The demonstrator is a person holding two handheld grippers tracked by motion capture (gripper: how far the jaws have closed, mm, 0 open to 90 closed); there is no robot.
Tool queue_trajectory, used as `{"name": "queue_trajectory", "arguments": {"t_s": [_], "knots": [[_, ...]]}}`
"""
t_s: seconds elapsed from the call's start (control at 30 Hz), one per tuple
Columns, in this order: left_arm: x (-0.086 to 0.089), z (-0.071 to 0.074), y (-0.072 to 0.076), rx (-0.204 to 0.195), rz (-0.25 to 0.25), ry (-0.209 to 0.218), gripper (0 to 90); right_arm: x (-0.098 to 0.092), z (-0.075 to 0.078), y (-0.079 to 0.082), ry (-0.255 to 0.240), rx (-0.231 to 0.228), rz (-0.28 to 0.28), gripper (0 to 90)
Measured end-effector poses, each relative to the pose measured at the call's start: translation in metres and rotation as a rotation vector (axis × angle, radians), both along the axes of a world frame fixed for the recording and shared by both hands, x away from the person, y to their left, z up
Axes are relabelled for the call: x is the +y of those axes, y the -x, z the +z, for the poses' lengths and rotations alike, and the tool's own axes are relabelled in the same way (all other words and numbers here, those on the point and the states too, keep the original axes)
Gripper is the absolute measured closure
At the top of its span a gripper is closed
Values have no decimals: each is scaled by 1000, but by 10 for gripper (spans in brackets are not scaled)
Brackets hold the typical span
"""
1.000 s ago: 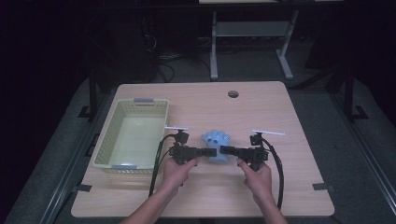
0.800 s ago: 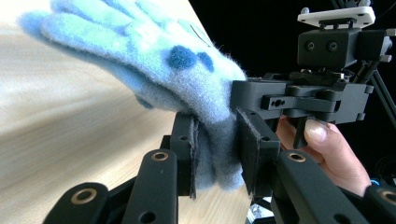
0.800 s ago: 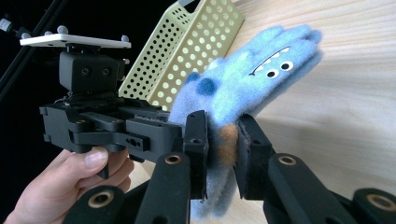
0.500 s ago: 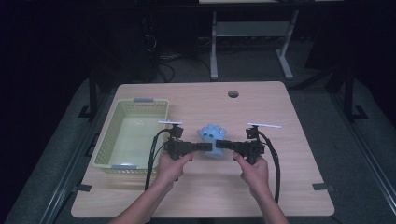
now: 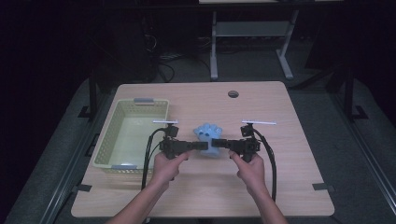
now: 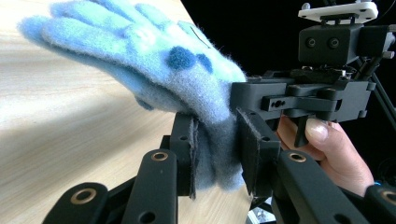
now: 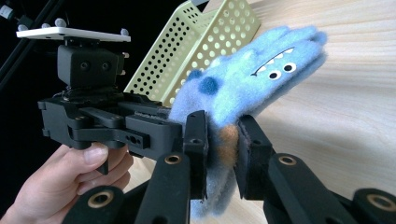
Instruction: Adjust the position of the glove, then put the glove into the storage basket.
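Both grippers are clamped on the blue fuzzy glove (image 5: pixel 206 136), one from each side. The left gripper (image 5: pixel 200 145) has its jaws pinched on the cuff end, clear in the left gripper view, fabric bunched between the pads (image 6: pixel 189 156). The right gripper (image 5: pixel 217 143) is closed on the same cuff from the opposite side, fleece squeezed between its pads (image 7: pixel 198 149).

Change since a second ago: both hands and the glove sit a bit higher in the high view, and the glove looks lifted, fingers splayed above the table (image 5: pixel 261 102) rather than lying flat. Grips look the same.

The glove is at frame centre, just right of the green basket (image 5: pixel 103 148), not in it.

Judgement: two-handed hold is secure; the likely next step is carrying it left into the basket.
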State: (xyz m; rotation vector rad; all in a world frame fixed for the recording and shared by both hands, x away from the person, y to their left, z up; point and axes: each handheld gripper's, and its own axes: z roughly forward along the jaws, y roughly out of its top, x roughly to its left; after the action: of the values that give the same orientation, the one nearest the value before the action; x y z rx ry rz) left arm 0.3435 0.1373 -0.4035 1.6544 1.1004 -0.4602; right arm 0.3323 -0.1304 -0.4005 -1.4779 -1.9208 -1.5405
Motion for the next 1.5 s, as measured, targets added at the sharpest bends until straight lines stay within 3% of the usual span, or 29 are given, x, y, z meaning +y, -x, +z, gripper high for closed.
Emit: {"name": "queue_trajectory", "arguments": {"t_s": [0.47, 1.5], "knots": [[14, 4, -1, -4, 18, 5, 688, 14, 6, -6, 18, -5, 20, 763], [71, 20, 1, -44, 91, 7, 688, 72, 22, -24, 21, -14, 97, 763]]}}
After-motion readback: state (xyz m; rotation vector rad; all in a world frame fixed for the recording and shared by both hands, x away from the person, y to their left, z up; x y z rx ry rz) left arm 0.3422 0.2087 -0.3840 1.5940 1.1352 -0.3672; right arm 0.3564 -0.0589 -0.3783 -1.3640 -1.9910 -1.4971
